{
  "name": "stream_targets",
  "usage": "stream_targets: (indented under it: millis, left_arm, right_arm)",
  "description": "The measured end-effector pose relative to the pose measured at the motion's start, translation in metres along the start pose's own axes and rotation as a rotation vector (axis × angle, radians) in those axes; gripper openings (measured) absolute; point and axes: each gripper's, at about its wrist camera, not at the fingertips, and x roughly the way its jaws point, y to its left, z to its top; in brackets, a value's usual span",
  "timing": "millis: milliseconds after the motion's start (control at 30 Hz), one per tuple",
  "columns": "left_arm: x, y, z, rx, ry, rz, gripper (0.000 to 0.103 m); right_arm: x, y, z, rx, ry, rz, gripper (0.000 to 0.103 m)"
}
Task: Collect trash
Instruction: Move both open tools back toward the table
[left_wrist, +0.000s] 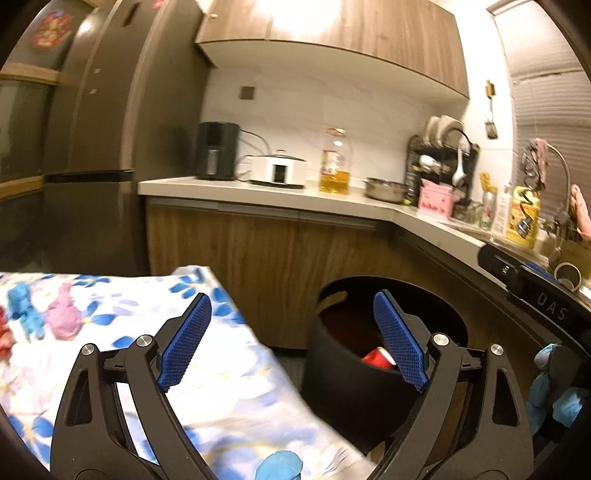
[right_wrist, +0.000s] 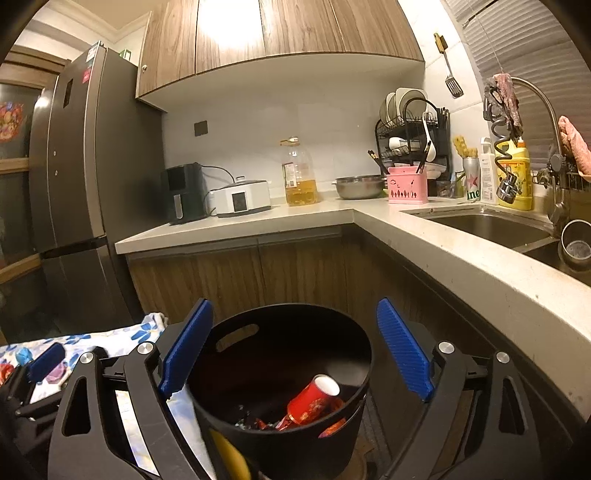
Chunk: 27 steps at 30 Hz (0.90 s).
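Right wrist view: our right gripper (right_wrist: 295, 350) has its jaws released, nothing between them, above the black bin (right_wrist: 280, 369). Inside it a red cup (right_wrist: 314, 398) lies tilted, mouth up-right. Left gripper (left_wrist: 291, 339) jaws likewise spread, straddling the floral-cloth surface (left_wrist: 122, 328) edge and the bin rim.
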Motion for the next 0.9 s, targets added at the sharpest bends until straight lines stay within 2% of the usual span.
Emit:
stream_targets:
  millis: [167, 400, 700, 900]
  left_arm:
    - [-0.032, 0.032, -0.005, -0.008, -0.026, 0.116, 0.088]
    - [-0.067, 0.089, -0.013, -0.052, -0.019, 0.283, 0.088]
    - [-0.108, 0.164, -0.021, -0.101, -0.030, 0.484, 0.088]
    - [-0.129, 0.208, -0.025, -0.088, -0.050, 0.614, 0.088]
  right_arm:
    - [-0.012, 0.015, -0.006, 0.005, 0.005, 0.034, 0.088]
    - [-0.026, 0.052, -0.020, -0.020, 0.028, 0.115, 0.088]
    - [-0.038, 0.110, -0.035, -0.054, 0.051, 0.234, 0.088]
    - [-0.040, 0.155, -0.048, -0.090, 0.080, 0.320, 0.088]
